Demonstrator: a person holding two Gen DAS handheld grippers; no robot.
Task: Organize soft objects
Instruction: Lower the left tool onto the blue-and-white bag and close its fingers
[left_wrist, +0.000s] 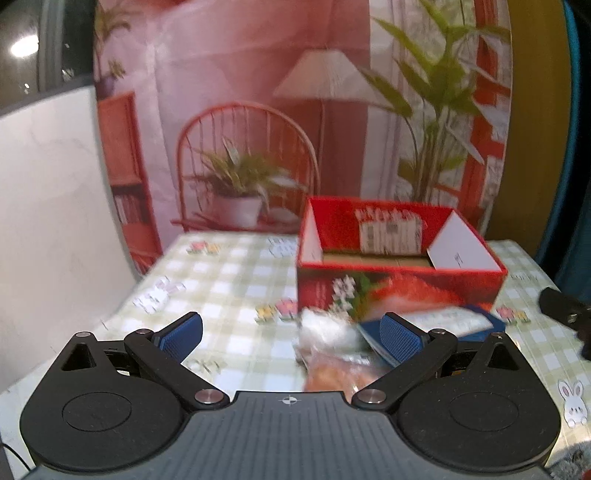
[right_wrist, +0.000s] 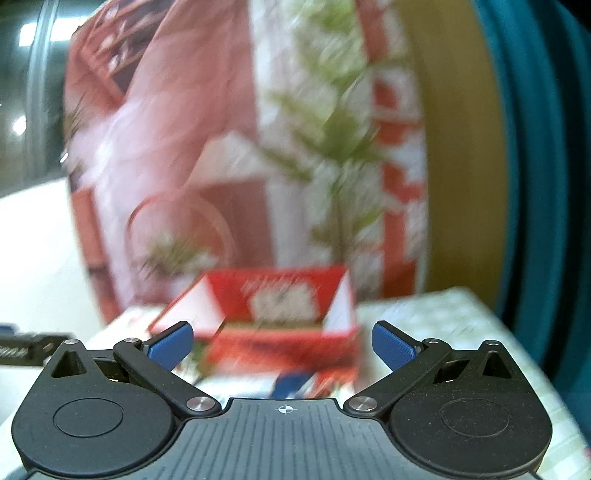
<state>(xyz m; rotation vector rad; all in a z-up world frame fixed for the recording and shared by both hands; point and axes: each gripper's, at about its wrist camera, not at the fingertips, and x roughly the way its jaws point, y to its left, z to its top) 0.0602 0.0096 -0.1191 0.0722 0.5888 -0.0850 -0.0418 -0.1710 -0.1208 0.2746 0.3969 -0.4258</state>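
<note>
An open red box (left_wrist: 399, 291) stands on the checked tablecloth (left_wrist: 229, 295); a white-labelled packet (left_wrist: 391, 236) leans against its far inner wall. In front of the box lie soft packets: a white one (left_wrist: 325, 328), an orange one (left_wrist: 332, 376) and a blue-and-white one (left_wrist: 454, 321). My left gripper (left_wrist: 291, 338) hovers open just above and before these packets, holding nothing. The right wrist view is blurred by motion; the red box (right_wrist: 280, 328) and a blue-and-white packet (right_wrist: 295, 384) show ahead. My right gripper (right_wrist: 282, 343) is open and empty above the table.
A printed backdrop of a red room with plants hangs behind the table (left_wrist: 295, 129). A white wall (left_wrist: 48, 203) is at the left. A dark part of the other gripper (left_wrist: 561, 306) shows at the right edge. A blue curtain (right_wrist: 535, 184) hangs at the right.
</note>
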